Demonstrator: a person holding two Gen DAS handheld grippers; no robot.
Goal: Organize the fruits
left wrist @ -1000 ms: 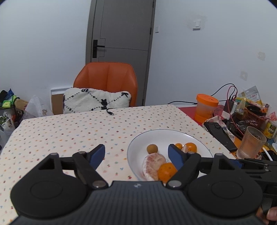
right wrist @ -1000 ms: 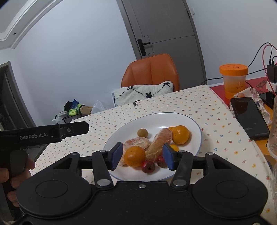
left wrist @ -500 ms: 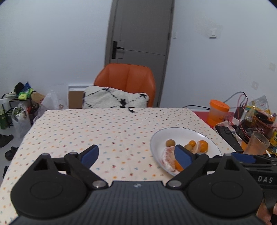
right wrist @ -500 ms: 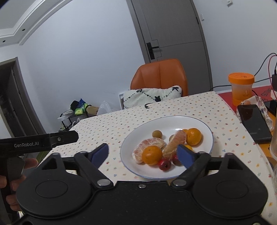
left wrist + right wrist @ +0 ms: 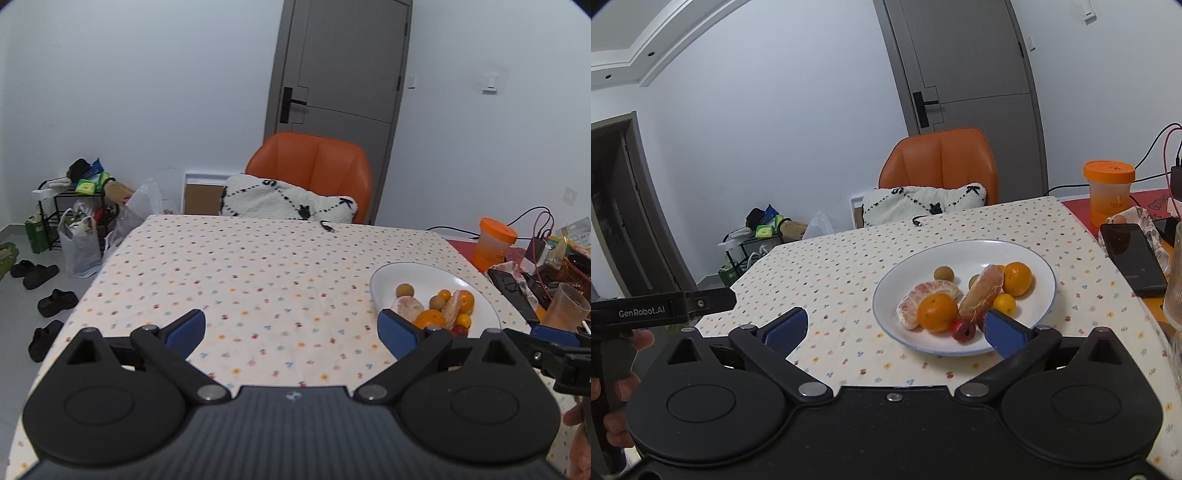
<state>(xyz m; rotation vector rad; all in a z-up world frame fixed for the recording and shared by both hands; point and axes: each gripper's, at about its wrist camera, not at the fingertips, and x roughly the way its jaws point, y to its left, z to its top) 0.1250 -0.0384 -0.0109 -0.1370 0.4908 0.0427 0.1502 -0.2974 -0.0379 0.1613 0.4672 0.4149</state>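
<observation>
Two grippers are showing, both with jaws spread wide and nothing between them. Left gripper (image 5: 291,328) is hovering over the bare dotted cloth of the bench (image 5: 240,280), with its right blue pad sitting in front of the plate's near edge. Right gripper (image 5: 892,328) is hanging just short of the plate (image 5: 1039,262), its right pad overlapping the near rim in the view; whether it is touching cannot be told.

Fruits are lying together on the white plate, toward the bench's right side:
- one orange (image 5: 937,312) at the front, touching a peeled citrus half (image 5: 923,291) behind it on the left;
- one peeled segment (image 5: 982,291) leaning across the middle;
- a second orange (image 5: 1017,278) at the right;
- a small brown fruit (image 5: 943,273) alone at the back;
- a small yellow fruit (image 5: 1004,303) and a red fruit (image 5: 964,329) near the front rim.

A phone (image 5: 1132,258) is lying right of the plate, and an orange cup (image 5: 1108,192) is standing behind it. An orange chair (image 5: 314,166) with a cushion (image 5: 284,199) is standing at the far edge.
</observation>
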